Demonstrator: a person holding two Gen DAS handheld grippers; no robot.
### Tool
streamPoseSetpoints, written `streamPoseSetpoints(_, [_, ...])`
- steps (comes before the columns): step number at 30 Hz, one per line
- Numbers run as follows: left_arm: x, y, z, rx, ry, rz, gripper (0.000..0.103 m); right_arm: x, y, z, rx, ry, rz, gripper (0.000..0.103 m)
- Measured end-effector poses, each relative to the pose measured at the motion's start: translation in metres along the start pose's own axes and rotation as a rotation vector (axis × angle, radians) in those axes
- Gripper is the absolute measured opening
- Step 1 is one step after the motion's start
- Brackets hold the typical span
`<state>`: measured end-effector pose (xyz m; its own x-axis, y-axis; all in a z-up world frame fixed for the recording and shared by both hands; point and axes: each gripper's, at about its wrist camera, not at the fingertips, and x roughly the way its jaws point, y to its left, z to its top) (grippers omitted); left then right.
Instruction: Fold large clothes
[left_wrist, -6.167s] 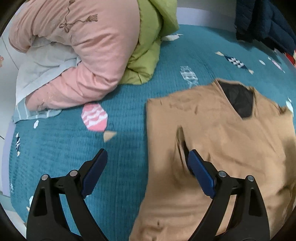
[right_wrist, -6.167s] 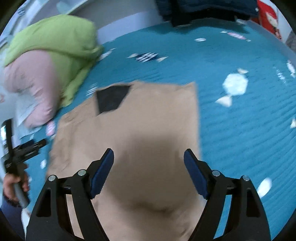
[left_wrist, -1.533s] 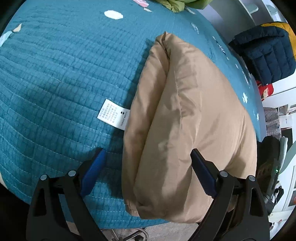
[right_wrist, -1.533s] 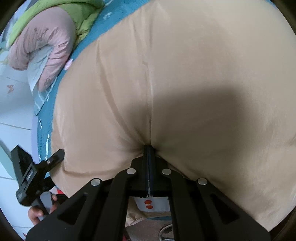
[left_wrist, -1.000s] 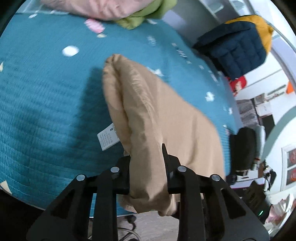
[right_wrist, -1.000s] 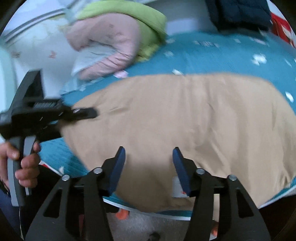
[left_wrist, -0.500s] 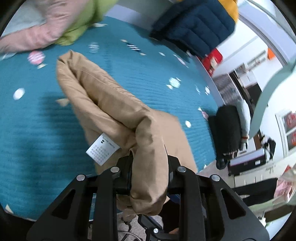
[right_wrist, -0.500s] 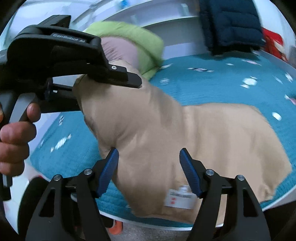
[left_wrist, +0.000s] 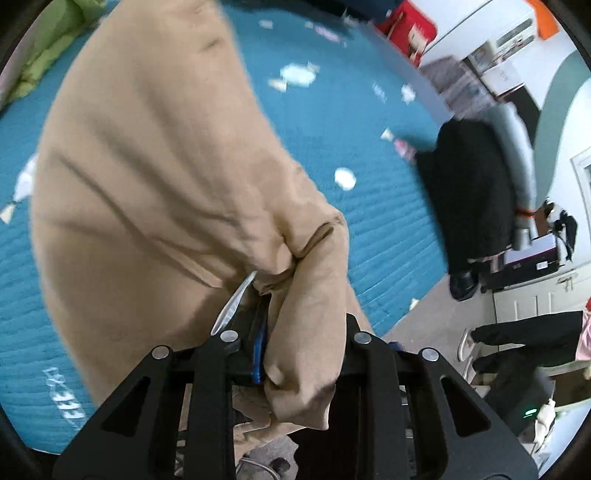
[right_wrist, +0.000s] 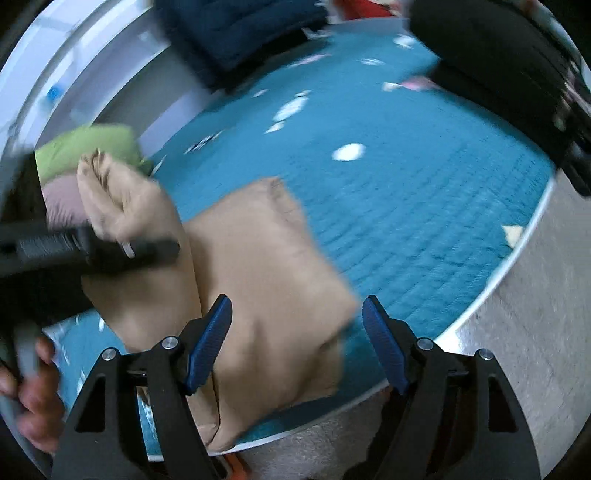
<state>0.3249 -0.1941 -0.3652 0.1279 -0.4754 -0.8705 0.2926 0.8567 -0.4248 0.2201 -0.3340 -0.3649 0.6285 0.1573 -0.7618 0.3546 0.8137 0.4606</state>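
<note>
A tan garment (left_wrist: 155, 177) hangs from my left gripper (left_wrist: 291, 354), which is shut on a bunched fold of it and holds it up above the teal bed cover (left_wrist: 354, 122). In the right wrist view the garment (right_wrist: 266, 266) drapes from the raised left gripper (right_wrist: 110, 251) down onto the teal bed cover (right_wrist: 406, 177) near its front edge. My right gripper (right_wrist: 295, 343) is open and empty, with its blue pads on either side of the garment's lower part.
A green and pink pile of clothes (right_wrist: 85, 155) lies at the far left of the bed. A dark blue jacket (right_wrist: 229, 26) sits at the back. A black garment (left_wrist: 476, 199) hangs at the bed's right end. The grey floor (right_wrist: 517, 332) lies past the bed edge.
My left gripper has lifted the tan garment higher and swung it over the bed. My right gripper has opened wider and dropped back toward the bed's front edge.
</note>
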Motion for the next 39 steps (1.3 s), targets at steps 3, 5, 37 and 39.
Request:
streamPoseSetpoints(3, [0.027, -0.006, 0.001, -0.013, 0.051, 0.02, 0.025, 0.001, -0.016, 0.011, 0.024, 0.028, 0.03, 0.07])
streamPoseSetpoints(5, [0.034, -0.014, 0.003, 0.006, 0.066, 0.024, 0.031, -0.001, -0.015, 0.007, -0.006, 0.052, 0.045, 0.07])
streamPoseSetpoints(37, [-0.022, 0.148, -0.056, -0.206, -0.12, 0.18, 0.089, 0.045, -0.013, 0.022, -0.081, 0.257, 0.002, 0.04])
streamPoseSetpoints(39, [-0.01, 0.142, -0.055, -0.183, -0.117, 0.214, 0.089, 0.043, -0.018, 0.024, -0.047, 0.273, 0.001, 0.044])
